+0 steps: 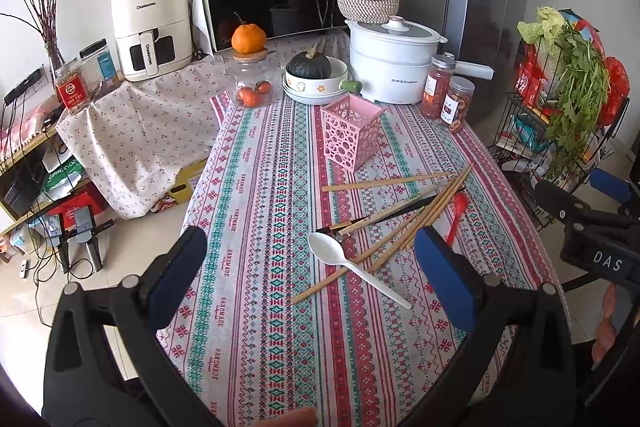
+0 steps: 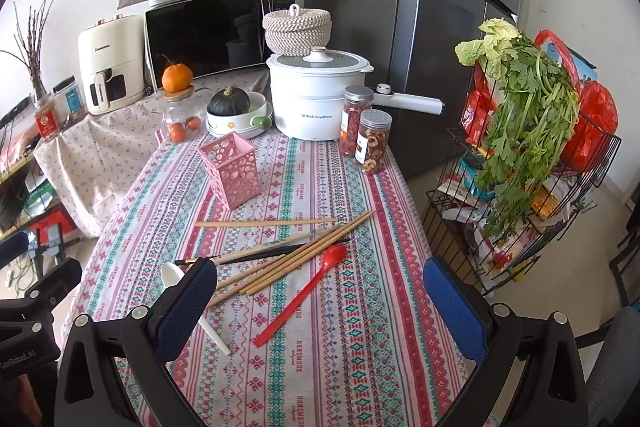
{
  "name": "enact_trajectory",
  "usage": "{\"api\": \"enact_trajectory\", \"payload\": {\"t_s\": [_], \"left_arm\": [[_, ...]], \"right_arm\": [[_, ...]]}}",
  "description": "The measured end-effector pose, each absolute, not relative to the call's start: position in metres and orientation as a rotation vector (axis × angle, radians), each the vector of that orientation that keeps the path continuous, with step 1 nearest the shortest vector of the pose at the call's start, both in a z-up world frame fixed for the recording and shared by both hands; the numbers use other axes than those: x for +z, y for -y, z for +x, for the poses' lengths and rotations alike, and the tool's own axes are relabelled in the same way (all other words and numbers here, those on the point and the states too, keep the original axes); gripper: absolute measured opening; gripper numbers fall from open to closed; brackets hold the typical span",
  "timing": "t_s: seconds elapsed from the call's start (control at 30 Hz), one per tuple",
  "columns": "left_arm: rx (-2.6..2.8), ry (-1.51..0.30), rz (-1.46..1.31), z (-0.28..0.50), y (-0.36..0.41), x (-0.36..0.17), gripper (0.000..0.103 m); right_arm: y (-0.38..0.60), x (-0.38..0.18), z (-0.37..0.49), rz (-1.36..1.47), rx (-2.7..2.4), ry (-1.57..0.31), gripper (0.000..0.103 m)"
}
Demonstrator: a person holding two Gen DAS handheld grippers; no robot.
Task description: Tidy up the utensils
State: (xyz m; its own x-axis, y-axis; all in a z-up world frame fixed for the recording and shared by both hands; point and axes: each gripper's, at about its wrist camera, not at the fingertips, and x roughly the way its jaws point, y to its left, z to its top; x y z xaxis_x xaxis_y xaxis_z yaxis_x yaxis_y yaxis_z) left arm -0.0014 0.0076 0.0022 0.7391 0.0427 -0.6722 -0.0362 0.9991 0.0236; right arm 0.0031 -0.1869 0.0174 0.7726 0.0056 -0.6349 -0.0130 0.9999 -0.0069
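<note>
Your right gripper jaws apart, empty; red spoon between them, handle nearest; left gripper also apart.

The bench wears a striped cloth woven in red, green and pink bands; on its near half lies a loose heap of wooden chopsticks, crossed over one another, with a dark pair among them; one light chopstick lies apart, nearer the pink holder, which stands upright and perforated; a red spoon lies diagonally just beside the heap; a white spoon rests across the chopstick ends; farther back stand a white pot, two lidded jars, stacked bowls holding a dark squash, and a glass jar with an orange atop.
</note>
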Motion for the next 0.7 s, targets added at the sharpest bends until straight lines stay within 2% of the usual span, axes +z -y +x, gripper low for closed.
{"api": "enact_trajectory", "payload": {"t_s": [0.23,0.37,0.57,0.7], "left_arm": [[0.066,-0.708,0.021,0.011,-0.011,-0.002,0.103],[0.055,-0.725,0.116,0.031,0.001,-0.006,0.103],[-0.071,-0.872,0.185,0.082,0.027,-0.019,0.103],[-0.107,-0.994,0.219,0.123,0.046,-0.035,0.103]], "right_arm": [[0.202,0.019,0.020,-0.007,-0.044,-0.662,0.103],[0.217,0.027,0.039,0.000,-0.090,-0.680,0.103],[0.234,0.027,0.088,0.023,-0.109,-0.805,0.103],[0.253,0.000,0.120,0.092,-0.088,-0.920,0.103]]}}
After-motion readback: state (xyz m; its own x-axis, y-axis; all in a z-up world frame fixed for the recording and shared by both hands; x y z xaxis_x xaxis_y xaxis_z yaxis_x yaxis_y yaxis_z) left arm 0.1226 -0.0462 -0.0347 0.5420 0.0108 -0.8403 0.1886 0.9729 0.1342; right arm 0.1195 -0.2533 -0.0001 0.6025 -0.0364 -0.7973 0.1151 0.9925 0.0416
